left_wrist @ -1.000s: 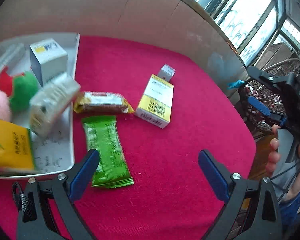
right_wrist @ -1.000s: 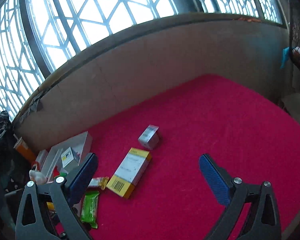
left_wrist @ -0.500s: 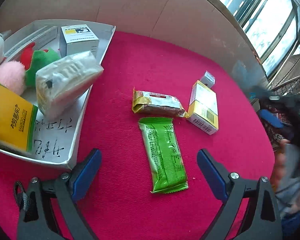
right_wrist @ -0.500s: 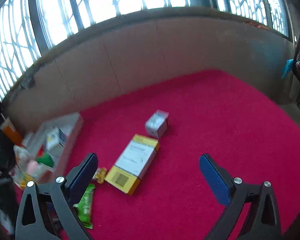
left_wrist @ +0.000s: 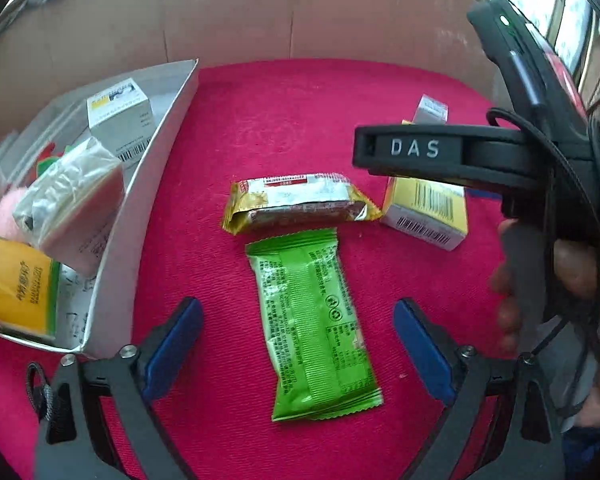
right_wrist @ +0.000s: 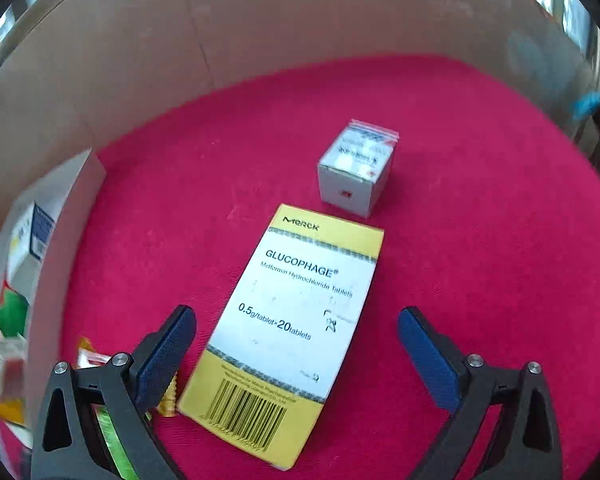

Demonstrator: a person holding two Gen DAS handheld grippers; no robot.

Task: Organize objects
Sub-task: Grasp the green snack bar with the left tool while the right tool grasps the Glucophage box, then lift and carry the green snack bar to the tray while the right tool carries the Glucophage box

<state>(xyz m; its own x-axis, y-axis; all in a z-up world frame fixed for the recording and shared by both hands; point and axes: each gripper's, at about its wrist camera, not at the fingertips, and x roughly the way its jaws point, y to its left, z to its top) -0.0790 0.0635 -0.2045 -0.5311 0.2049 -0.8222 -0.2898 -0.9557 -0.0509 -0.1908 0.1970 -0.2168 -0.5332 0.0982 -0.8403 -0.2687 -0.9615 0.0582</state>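
A green snack packet (left_wrist: pixel 314 320) lies flat on the red cloth, and my left gripper (left_wrist: pixel 296 338) stands over it with its jaws closing, the packet between the blue pads (left_wrist: pixel 172 344) but untouched. Just behind the packet lies a gold-wrapped bar (left_wrist: pixel 300 202). My right gripper (right_wrist: pixel 298 350) is open above a yellow and white Glucophage box (right_wrist: pixel 288 328), which lies between its pads (right_wrist: pixel 428 356) without contact. A small white box (right_wrist: pixel 354 170) stands behind it. The right gripper's black body (left_wrist: pixel 460 156) crosses the left wrist view over that yellow box (left_wrist: pixel 428 216).
A white tray (left_wrist: pixel 140 208) at the left holds a white carton (left_wrist: pixel 120 120), a clear-wrapped pack (left_wrist: pixel 72 196), a yellow pack (left_wrist: pixel 16 288) and soft toys. A brown cardboard wall (right_wrist: pixel 260 28) stands behind the cloth. A person's hand (left_wrist: pixel 556 288) grips the right tool.
Both grippers came down and forward. The left one now straddles the green packet with narrower jaws. The right one dropped over the yellow box, and its body entered the left wrist view.
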